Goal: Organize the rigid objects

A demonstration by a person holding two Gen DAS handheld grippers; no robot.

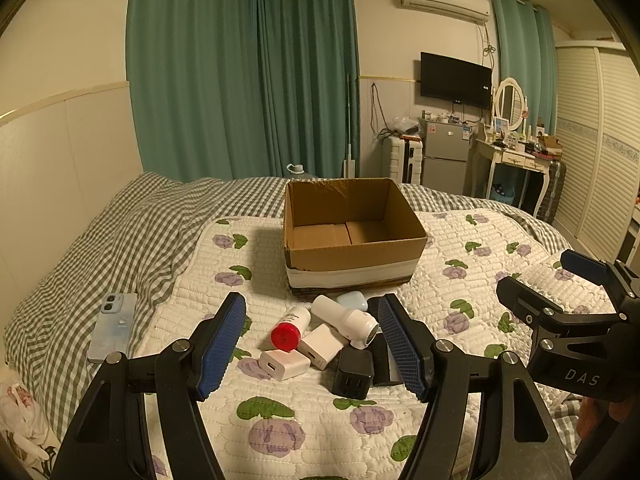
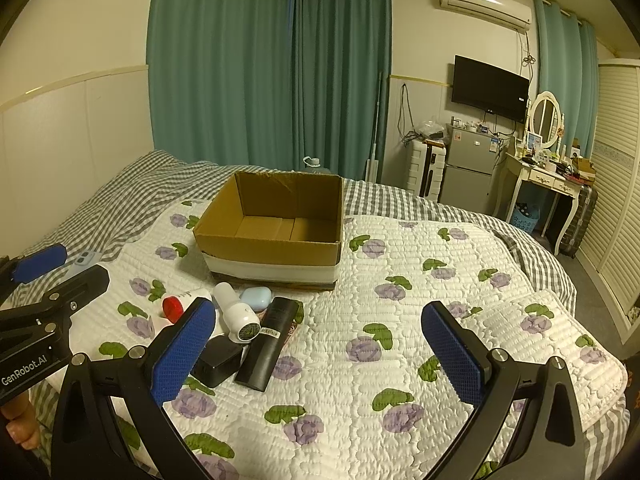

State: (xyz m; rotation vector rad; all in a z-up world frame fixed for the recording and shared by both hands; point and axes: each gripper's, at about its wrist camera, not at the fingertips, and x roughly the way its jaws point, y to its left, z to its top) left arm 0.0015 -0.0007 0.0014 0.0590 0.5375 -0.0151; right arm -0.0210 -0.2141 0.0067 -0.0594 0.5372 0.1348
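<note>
On the bed, a white quilt (image 1: 480,288) printed with purple flowers carries an open cardboard box (image 1: 352,232) with a white band around its base; nothing shows inside but its folded bottom flaps. Just in front of the box lies a small heap of things, touching or overlapping one another: a white bottle with a red cap (image 1: 290,328) on its side, a white handheld device with a round lens-like end (image 1: 346,318), a pale blue earbud case (image 2: 256,297) right against the box's foot, two white charger blocks (image 1: 284,364) and (image 1: 322,344), a black plug adapter (image 1: 353,372), and a black cylindrical tube (image 2: 270,344) lying lengthwise toward the camera. A smartphone in a light case (image 1: 114,326) rests apart on the grey checked sheet, off to the left of the heap.

The left hand-held gripper (image 1: 312,344) hangs over the heap with its blue-padded fingers spread wide, holding nothing. The right hand-held gripper (image 2: 320,348) is likewise wide open and empty, poised over bare quilt to the right of the heap, beside the black tube.
</note>
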